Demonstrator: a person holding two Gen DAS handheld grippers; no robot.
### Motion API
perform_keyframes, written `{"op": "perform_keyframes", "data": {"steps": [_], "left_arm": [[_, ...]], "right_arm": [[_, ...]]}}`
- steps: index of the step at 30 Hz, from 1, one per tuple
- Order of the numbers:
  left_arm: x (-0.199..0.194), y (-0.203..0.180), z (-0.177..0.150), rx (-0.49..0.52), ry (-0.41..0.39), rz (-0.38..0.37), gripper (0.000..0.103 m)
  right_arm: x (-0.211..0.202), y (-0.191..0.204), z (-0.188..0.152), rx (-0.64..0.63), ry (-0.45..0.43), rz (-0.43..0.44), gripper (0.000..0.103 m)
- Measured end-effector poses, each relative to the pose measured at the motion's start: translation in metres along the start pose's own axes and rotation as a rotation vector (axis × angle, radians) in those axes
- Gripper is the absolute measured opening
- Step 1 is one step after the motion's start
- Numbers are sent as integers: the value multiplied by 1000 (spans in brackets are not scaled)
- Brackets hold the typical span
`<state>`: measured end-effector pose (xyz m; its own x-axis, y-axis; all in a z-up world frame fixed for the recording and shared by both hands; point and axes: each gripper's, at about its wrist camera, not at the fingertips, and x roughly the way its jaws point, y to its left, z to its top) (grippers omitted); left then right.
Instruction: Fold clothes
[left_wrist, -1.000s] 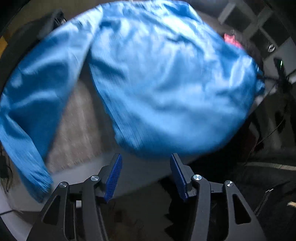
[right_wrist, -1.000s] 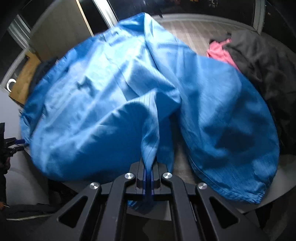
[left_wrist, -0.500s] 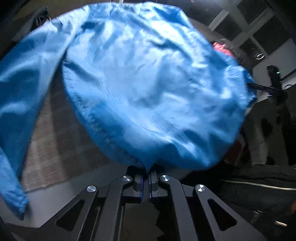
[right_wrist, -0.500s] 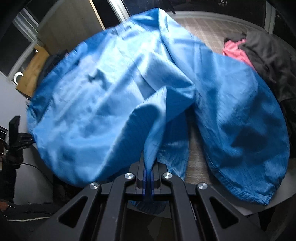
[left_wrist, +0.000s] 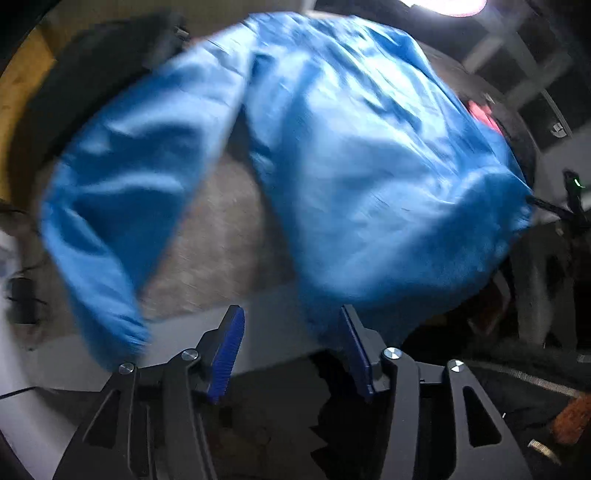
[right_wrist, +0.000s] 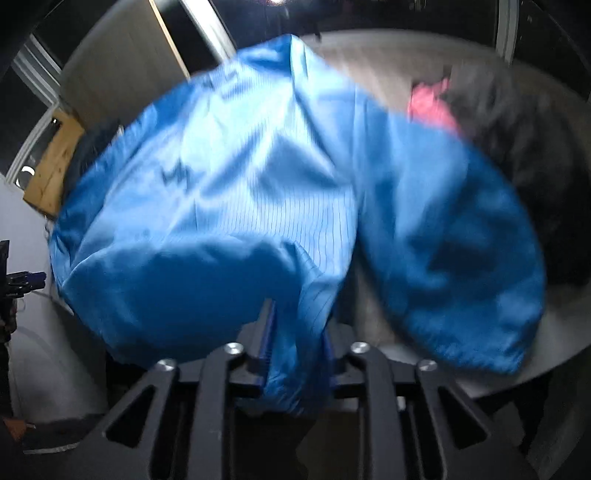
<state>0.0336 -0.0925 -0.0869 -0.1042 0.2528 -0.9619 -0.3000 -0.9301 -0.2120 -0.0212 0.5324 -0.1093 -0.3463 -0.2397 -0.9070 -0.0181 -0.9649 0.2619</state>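
- The shiny blue pinstriped jacket (right_wrist: 229, 206) is spread over the round table (left_wrist: 221, 236), one sleeve (left_wrist: 110, 206) trailing off its edge.
- The left gripper (left_wrist: 291, 349) is held wide apart with nothing between its fingers.
- A hem fold sits inside the right gripper (right_wrist: 295, 354); through the blur, the fingers seem parted, not clamped.
- A firm two-corner grip should be secured so the cloth is laid flat before folding.

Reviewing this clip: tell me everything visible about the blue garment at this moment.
The blue garment is a shiny, thin, finely striped long-sleeved top, blurred by motion. It is spread over a round table, one elastic-cuffed sleeve splayed aside. A fold of its hem hangs between the right gripper jaws, which stand partly apart. The left gripper is open at its hem. A pink cloth and dark clothing lie beyond it.
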Motion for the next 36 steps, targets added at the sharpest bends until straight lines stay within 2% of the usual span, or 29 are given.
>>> {"op": "perform_keyframes", "data": {"steps": [1,3,7,15,17,19,20,21,22,24,26,28,29,30,31,32,36], "left_arm": [[10,-8,-7,13,14,-16,52],[27,-19,-17,13,38,-44,53],[61,-37,-32,-17,97,-73,53],[86,-49,-26,-3,116,-18,51],[88,-52,-23,5,116,-26,46],[91,-55,-21,21,128,-37,15],[91,-56,-20,28,136,-42,7],[90,-57,-20,37,142,-51,1],[87,-57,-19,45,142,-60,1],[72,-57,-20,58,126,-78,1],[45,-51,-24,65,95,-69,1],[28,-44,-27,63,74,-36,1],[25,-37,-28,58,78,-10,1],[21,-30,-30,52,82,16,1],[21,-24,-31,43,89,36,0],[25,-20,-33,29,98,48,0],[37,-11,-37,-6,112,54,1]], "right_arm": [[5,-3,-9,8,0,-18,31],[13,-9,-21,23,7,-32,45],[29,-17,-41,52,47,-52,47],[44,0,-48,23,57,-8,52],[48,2,-47,20,51,-11,52],[54,1,-46,26,53,-17,52],[57,0,-47,32,60,-15,40],[58,-3,-48,36,66,-9,15],[55,-3,-48,38,73,8,8],[48,-2,-48,43,87,46,7],[24,1,-47,38,68,93,7],[20,0,-52,21,63,55,8],[19,0,-55,12,62,34,20],[17,-1,-58,3,61,12,53],[16,-2,-60,-6,59,-10,67],[15,-2,-63,-15,58,-31,70],[10,-5,-74,-52,52,-118,70]]}}
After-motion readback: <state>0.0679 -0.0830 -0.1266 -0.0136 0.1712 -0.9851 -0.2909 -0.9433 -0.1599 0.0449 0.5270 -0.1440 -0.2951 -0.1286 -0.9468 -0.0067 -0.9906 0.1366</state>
